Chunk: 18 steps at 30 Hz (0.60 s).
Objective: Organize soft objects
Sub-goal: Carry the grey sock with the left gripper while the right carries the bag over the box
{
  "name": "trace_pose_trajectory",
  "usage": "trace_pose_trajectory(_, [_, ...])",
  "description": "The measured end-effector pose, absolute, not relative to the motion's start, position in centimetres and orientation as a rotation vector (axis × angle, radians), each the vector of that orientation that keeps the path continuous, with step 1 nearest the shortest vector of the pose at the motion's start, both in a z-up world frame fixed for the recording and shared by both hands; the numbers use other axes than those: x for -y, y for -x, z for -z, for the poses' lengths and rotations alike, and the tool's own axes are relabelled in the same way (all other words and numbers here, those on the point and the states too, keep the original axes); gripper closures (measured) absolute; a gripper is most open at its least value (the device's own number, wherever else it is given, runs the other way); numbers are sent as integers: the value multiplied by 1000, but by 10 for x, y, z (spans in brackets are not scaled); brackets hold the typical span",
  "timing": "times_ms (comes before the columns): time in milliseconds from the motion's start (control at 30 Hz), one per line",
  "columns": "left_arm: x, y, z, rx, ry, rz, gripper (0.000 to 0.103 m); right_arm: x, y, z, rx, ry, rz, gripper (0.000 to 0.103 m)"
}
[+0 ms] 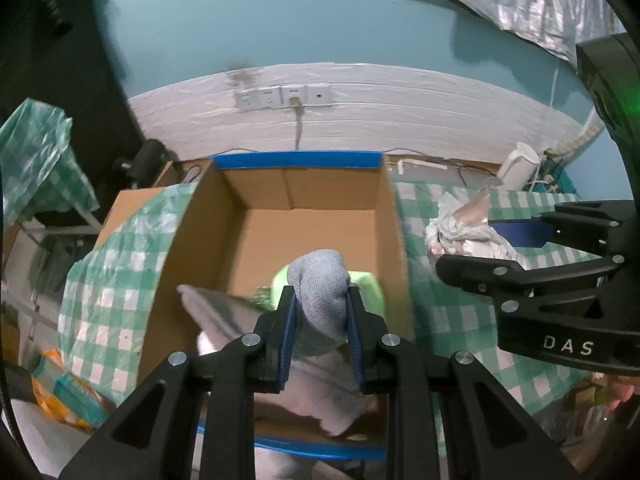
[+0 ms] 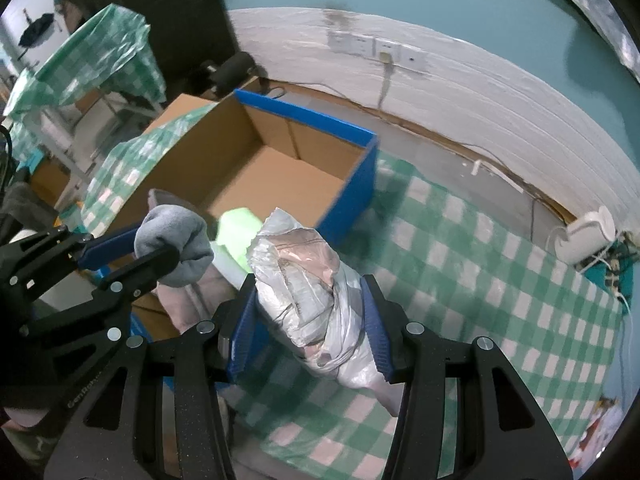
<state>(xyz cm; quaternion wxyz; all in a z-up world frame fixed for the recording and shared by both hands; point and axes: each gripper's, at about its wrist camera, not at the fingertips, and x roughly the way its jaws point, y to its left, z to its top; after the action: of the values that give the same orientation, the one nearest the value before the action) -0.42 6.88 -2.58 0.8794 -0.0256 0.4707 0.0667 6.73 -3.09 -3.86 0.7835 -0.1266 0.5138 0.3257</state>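
Left gripper [image 1: 320,312] clamped on a grey knit sock [image 1: 320,300], toe end bulging above the pads, remainder hanging below over the near end of the cardboard box [image 1: 312,236]. Right gripper [image 2: 310,320] clamped on a crinkled plastic bag [image 2: 308,280] with pinkish soft contents, held above the green-checked counter [image 2: 480,280] just right of the box.

Step in hand, judged: carrying both items to the open box.
- Bring each load fully over the opening before parting the pads; sock tail dangles near the front wall and could catch there.
- Lift bag clear of the blue-taped rim [image 2: 304,116] first; release low, so nothing bounces out.
- Avoid landing on the pale green item [image 2: 236,236] already inside; far half of box floor bare.

Materials: sock ribbed, matte, limp, compresses easily. Bag glossy, wrinkled film, springy bulk, likely slippery. Box stiff corrugated board, straight walls. Counter covering thin, shiny plastic sheet, creased.
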Motion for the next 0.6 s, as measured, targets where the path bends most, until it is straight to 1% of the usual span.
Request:
trace_pose_trajectory(367, [-122,12,43,-1016,115,-230,79,-20,-65,50,-1144,308,-758,53])
trace_pose_trajectory(600, [-138,14,51,-1040,140,-259,78,-35,-70,55,-1171,275,-792,53])
